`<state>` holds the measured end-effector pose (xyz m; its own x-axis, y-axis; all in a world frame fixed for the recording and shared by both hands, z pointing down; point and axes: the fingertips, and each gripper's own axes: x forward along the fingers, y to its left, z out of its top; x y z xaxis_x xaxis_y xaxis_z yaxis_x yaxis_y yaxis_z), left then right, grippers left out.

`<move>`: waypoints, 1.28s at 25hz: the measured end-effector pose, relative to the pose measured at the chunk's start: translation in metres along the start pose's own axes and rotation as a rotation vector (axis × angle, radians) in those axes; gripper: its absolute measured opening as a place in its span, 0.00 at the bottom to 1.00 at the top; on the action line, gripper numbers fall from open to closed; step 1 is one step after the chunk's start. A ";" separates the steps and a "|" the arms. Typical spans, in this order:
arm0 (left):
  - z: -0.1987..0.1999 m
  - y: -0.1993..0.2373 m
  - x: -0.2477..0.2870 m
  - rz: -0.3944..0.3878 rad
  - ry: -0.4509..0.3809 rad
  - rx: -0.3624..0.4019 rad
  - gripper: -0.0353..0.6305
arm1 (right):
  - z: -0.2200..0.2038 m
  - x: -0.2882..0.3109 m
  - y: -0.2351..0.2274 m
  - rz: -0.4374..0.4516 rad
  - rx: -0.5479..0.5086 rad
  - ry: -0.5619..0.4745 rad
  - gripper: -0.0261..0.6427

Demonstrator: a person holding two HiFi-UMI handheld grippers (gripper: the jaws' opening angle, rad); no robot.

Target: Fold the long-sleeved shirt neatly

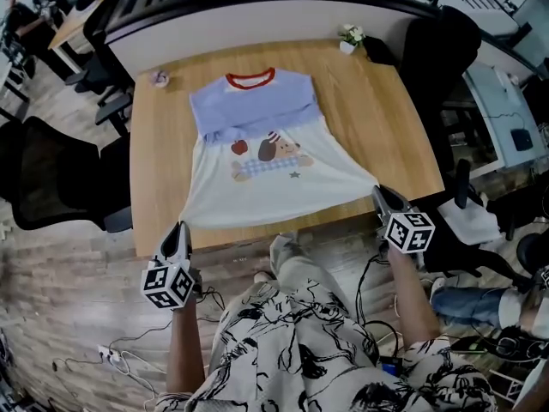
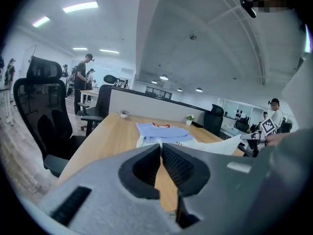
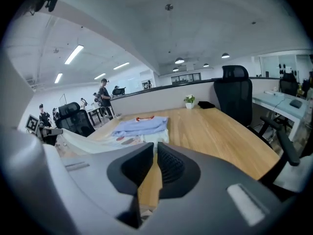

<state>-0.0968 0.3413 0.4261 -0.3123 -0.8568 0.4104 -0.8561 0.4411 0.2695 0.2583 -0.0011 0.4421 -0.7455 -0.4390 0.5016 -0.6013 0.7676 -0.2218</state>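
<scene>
Wooden table — left gripper and right gripper hold shirt by hem.

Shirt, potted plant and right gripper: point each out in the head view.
shirt (image 1: pixel 257 114): head view, blue upper panel.
potted plant (image 1: pixel 350 36): head view, its foliage.
right gripper (image 1: pixel 378 192): head view, between its fingertips.

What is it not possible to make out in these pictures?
1. Head view: small pinkish object on the light wooden table: too small to identify.
2. Head view: black object beside the potted plant: too small.
3. Both gripper views: hem corners of the white-and-blue red-collared shirt: hidden by the shut jaws.
</scene>
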 end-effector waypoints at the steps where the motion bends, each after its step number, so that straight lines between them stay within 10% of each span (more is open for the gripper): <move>1: 0.012 0.001 0.005 -0.001 -0.015 0.001 0.08 | 0.014 0.005 0.000 0.010 0.003 -0.018 0.09; 18: 0.177 0.033 0.138 0.075 -0.146 0.034 0.08 | 0.204 0.135 -0.014 0.212 -0.042 -0.113 0.09; 32: 0.209 0.093 0.273 0.109 -0.049 0.039 0.08 | 0.248 0.273 -0.033 0.234 -0.035 -0.039 0.09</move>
<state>-0.3475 0.0927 0.3813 -0.4228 -0.8170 0.3922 -0.8313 0.5219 0.1910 0.0027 -0.2620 0.3789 -0.8745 -0.2642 0.4067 -0.4006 0.8663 -0.2985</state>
